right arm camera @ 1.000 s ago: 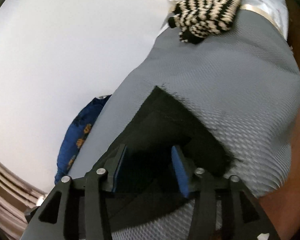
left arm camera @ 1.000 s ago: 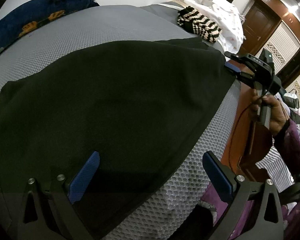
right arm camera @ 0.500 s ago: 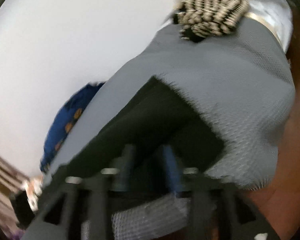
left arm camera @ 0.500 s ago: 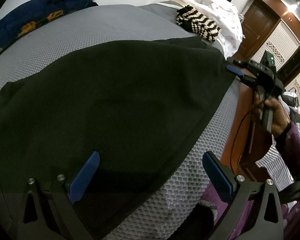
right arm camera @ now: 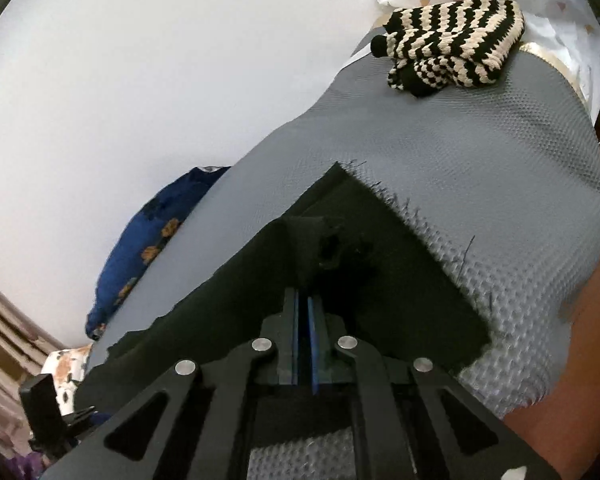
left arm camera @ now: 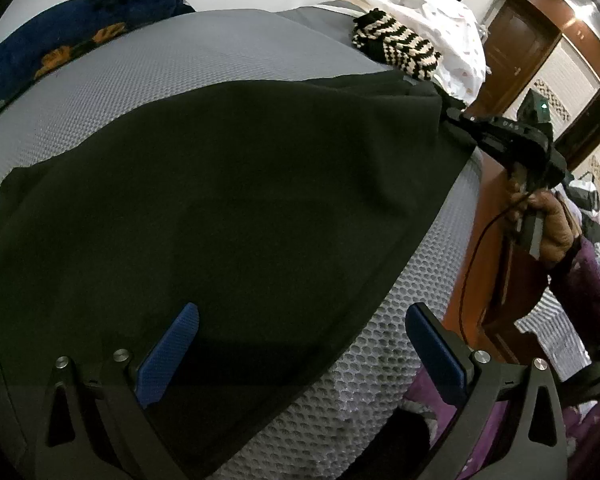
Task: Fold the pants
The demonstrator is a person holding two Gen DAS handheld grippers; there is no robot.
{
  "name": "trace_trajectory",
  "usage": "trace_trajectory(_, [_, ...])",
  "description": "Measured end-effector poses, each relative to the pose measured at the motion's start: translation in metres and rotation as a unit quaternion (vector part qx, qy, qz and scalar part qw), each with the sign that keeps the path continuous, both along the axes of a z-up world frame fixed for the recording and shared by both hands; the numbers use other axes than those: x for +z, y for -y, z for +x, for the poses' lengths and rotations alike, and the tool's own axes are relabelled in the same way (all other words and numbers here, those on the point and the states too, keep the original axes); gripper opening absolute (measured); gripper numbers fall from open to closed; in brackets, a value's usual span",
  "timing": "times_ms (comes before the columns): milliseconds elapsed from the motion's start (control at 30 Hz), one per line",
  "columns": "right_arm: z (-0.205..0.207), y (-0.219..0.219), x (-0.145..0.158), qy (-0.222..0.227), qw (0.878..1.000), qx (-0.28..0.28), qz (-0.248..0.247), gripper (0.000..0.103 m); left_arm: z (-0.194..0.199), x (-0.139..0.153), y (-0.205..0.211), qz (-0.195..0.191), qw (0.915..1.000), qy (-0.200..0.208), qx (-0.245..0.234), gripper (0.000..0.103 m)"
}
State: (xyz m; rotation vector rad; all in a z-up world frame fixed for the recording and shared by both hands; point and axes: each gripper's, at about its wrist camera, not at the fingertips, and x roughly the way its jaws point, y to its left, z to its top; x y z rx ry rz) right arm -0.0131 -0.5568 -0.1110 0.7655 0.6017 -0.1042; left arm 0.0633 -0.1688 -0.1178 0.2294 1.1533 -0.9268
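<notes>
Mattress (left arm camera: 180,64) — pants (left arm camera: 240,200) (black) pinched.

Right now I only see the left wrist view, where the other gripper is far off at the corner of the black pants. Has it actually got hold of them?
Observer: Yes. In the right wrist view, the right gripper has just been closing. Its blue pads are almost together, with a bunched fold of the pants caught at their tips.
Operator: Is that edge of the cloth neat?
Observer: No. Loose threads fray out from it onto the grey mattress.
Operator: Anything off to the side that I am missing?
Observer: A floral cloth shows at the lower left, past the mattress edge.
</notes>
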Motion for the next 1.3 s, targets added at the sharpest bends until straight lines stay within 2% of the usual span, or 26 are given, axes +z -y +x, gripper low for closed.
trace_trajectory(233, [-0.017,0.011,0.014,0.038,0.998,-0.041,0.033,0.005,0.0,-0.001,-0.002,-0.002,1.0,-0.001,0.001,0.102])
trace_trajectory(367, [-0.03,0.019,0.029,0.066,0.993,-0.057,0.078,0.004,0.002,0.0,-0.004,-0.002,1.0,-0.008,0.0,0.102])
trace_trajectory(467, [-0.039,0.017,0.05,0.068,0.994,-0.059,0.062,0.004,0.004,0.001,-0.007,-0.008,0.9999,-0.015,0.004,0.102])
trace_trajectory(533, [-0.04,0.016,0.054,0.034,0.997,-0.062,0.041,0.004,0.004,0.001,-0.009,-0.01,0.9998,-0.016,0.005,0.102])
trace_trajectory(600, [-0.041,0.017,0.043,-0.004,0.997,-0.068,0.036,0.004,0.003,0.001,-0.01,-0.01,0.9998,-0.013,0.006,0.102])
trace_trajectory(700, [-0.051,0.021,0.009,-0.066,0.992,-0.085,0.062,0.003,0.001,0.001,-0.011,-0.007,0.9999,-0.01,0.003,0.102])
trace_trajectory(767, [-0.057,0.02,-0.004,-0.083,0.991,-0.091,0.061,0.003,0.001,0.001,-0.012,-0.007,0.9999,-0.01,0.002,0.102])
trace_trajectory(900, [-0.062,0.025,0.011,-0.107,0.986,-0.132,-0.003,0.007,0.001,0.001,-0.013,-0.004,0.9999,-0.012,-0.005,0.102])
trace_trajectory(967, [-0.061,0.028,0.033,-0.091,0.985,-0.138,-0.045,0.008,0.002,0.002,-0.014,-0.009,0.9999,-0.015,-0.002,0.102])
trace_trajectory(1033, [-0.047,0.03,0.053,-0.05,0.993,-0.093,-0.049,0.013,0.003,0.002,-0.015,-0.012,0.9998,-0.017,0.002,0.102])
trace_trajectory(1067, [-0.029,0.027,0.063,-0.036,0.997,-0.046,-0.055,0.017,0.003,0.002,-0.015,-0.012,0.9998,-0.017,0.003,0.102])
trace_trajectory(1133, [0.002,0.021,0.069,-0.039,0.997,0.014,-0.071,0.046,0.003,0.002,-0.016,-0.013,0.9998,-0.017,0.004,0.102])
trace_trajectory(1233, [0.049,0.01,0.066,-0.073,0.983,0.082,-0.15,0.046,0.001,0.001,-0.018,-0.015,0.9998,-0.016,0.005,0.102])
trace_trajectory(1300, [0.078,0.007,0.057,-0.091,0.974,0.127,-0.163,0.044,0.001,0.002,-0.018,-0.013,0.9998,-0.015,0.004,0.102])
